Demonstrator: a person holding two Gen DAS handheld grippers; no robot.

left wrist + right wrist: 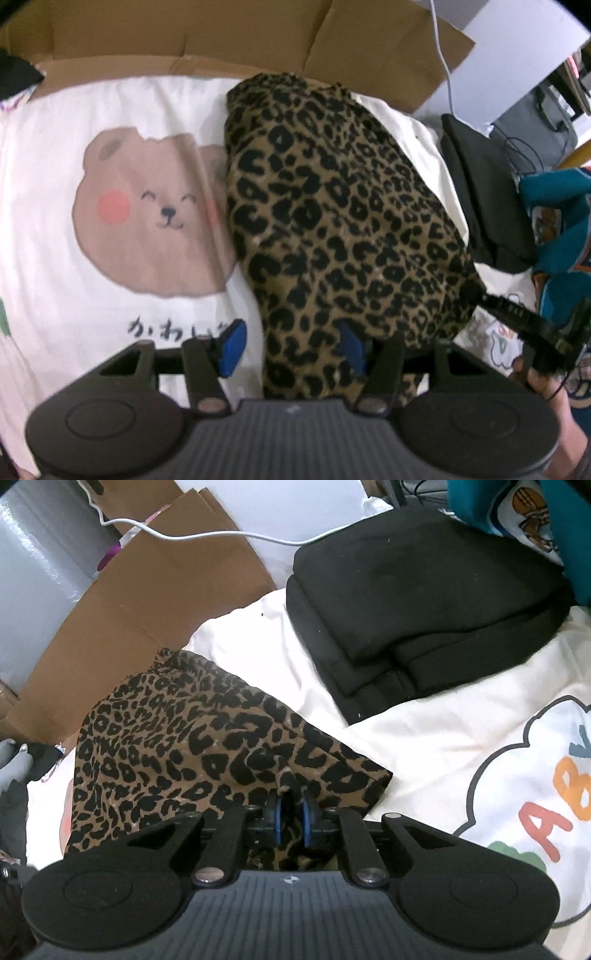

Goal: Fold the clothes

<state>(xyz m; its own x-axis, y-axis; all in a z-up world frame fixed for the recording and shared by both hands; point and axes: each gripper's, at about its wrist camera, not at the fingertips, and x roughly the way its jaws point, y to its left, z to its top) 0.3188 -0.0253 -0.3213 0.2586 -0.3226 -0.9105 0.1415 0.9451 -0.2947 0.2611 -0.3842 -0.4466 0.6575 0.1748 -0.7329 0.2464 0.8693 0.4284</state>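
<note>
Left wrist view catches what the other misses — a brown smiling bear print [147, 210] on the white printed bedsheet [55, 155], with the tan, black-spotted leopard-print garment [332, 221] lying just beside it, overlapping one ear. The left gripper [291, 345] stands released, blue pads wide apart, one pad tucked under the fabric's near hem. Right wrist view shows the right gripper [291, 812] clenched on the leopard cloth's near corner. Beyond that garment sits a folded black garment stack [424, 602], well apart; brown flattened cardboard [147, 590] borders the far edge — open sheet between. A teal jersey [480, 506] is cut off.
</note>
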